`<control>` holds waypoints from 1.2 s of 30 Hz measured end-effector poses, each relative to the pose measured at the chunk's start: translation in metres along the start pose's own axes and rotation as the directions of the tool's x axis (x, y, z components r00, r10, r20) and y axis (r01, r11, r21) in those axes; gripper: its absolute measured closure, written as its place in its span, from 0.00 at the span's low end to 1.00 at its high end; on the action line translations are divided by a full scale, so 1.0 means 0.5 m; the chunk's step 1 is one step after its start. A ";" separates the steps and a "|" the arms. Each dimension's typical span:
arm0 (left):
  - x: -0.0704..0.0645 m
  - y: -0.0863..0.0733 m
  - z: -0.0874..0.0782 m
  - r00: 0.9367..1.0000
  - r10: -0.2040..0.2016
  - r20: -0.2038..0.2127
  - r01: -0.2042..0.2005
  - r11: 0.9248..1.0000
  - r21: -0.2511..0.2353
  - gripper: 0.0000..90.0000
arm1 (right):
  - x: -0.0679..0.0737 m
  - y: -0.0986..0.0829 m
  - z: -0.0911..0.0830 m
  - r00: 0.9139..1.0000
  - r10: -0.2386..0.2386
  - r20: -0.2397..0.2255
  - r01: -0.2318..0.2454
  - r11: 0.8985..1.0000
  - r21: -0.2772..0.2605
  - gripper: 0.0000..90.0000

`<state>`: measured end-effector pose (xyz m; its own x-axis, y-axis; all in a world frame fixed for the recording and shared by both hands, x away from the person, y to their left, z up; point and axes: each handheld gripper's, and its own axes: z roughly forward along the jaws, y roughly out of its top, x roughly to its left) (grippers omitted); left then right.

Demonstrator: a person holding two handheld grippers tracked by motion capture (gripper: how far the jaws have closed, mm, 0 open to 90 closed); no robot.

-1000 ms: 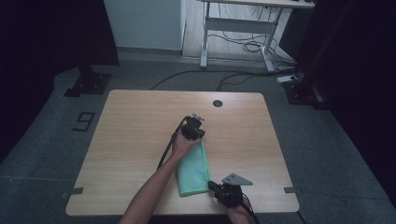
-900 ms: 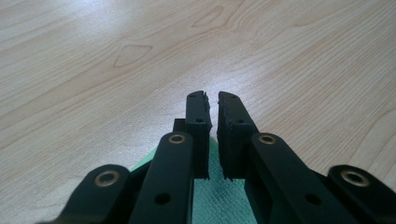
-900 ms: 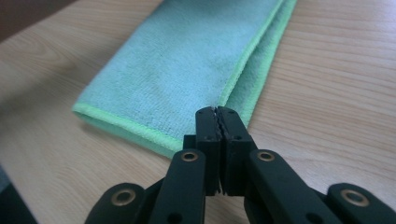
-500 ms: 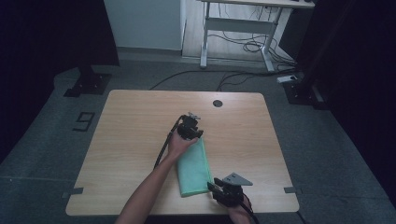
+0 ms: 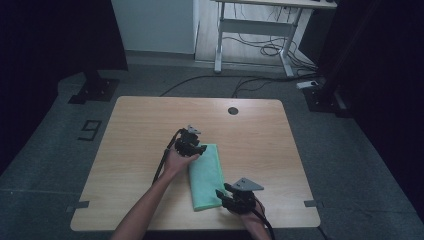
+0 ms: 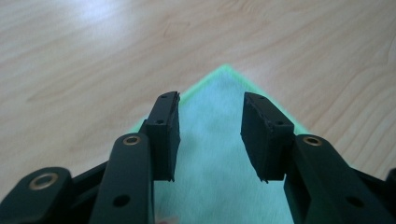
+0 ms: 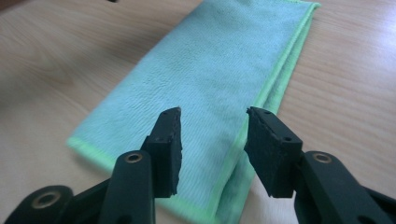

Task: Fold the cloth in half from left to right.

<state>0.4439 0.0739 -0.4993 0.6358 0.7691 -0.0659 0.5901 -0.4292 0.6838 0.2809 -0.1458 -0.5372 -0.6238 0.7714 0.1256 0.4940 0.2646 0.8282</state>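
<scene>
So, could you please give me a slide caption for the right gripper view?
Open right gripper poised over the near end of a folded green cloth on the wooden table.

Bare table (image 5: pixel 135 145) lies open on every side of the cloth (image 5: pixel 206 176); only the 2 grippers, left (image 5: pixel 196 149) and right (image 5: pixel 223 196), crowd its ends.

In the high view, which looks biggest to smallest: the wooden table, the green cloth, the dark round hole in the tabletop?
1. Wooden table
2. Green cloth
3. Dark round hole
</scene>
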 end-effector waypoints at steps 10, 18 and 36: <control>0.016 -0.039 -0.006 1.000 0.017 -0.001 -0.017 0.999 0.042 0.62 | -0.016 0.022 0.062 0.998 -0.063 -0.006 0.063 0.996 0.060 0.58; 0.029 -0.054 0.019 1.000 0.004 -0.012 -0.003 0.996 0.089 0.64 | -0.019 0.017 0.073 0.997 -0.081 -0.003 0.081 0.993 0.085 0.58; 0.020 -0.026 0.064 1.000 0.016 0.009 -0.017 0.997 0.076 0.67 | -0.020 0.002 0.051 0.999 -0.045 0.018 0.043 0.994 0.100 0.64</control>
<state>0.4585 0.0721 -0.5319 0.6497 0.7577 -0.0614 0.6153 -0.4768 0.6278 0.3030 -0.1383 -0.5517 -0.6346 0.7688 0.0786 0.5248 0.3541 0.7741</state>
